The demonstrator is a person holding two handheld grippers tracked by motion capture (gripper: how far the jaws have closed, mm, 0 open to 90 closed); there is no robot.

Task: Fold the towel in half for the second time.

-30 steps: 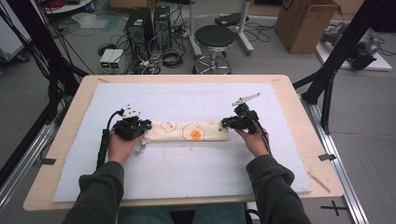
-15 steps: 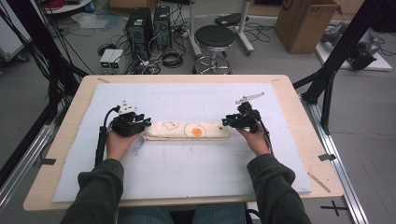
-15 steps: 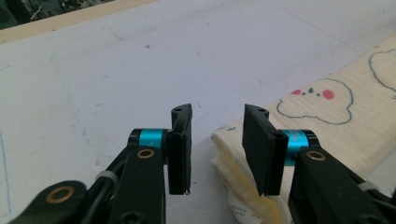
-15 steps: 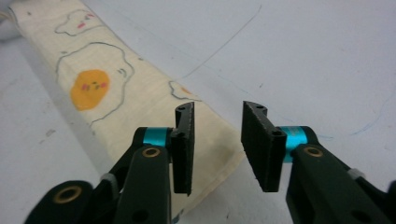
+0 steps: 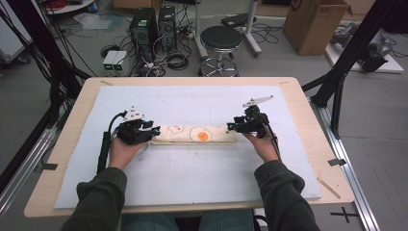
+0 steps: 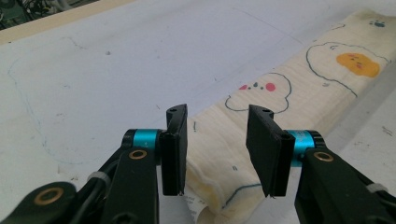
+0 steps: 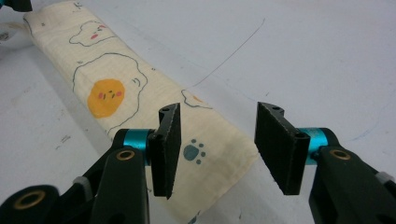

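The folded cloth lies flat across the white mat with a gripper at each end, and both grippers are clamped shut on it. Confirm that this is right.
Not quite: the grippers are not clamped shut. In the left gripper view the left gripper has its jaws apart over one end of the folded cloth, and the right gripper view shows the right gripper just as open over the other end. The rest holds: the cloth lies flat across the white mat.

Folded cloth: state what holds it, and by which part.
Nothing holds the folded cloth. Left hand-held gripper and right hand-held gripper are open, one at each end.
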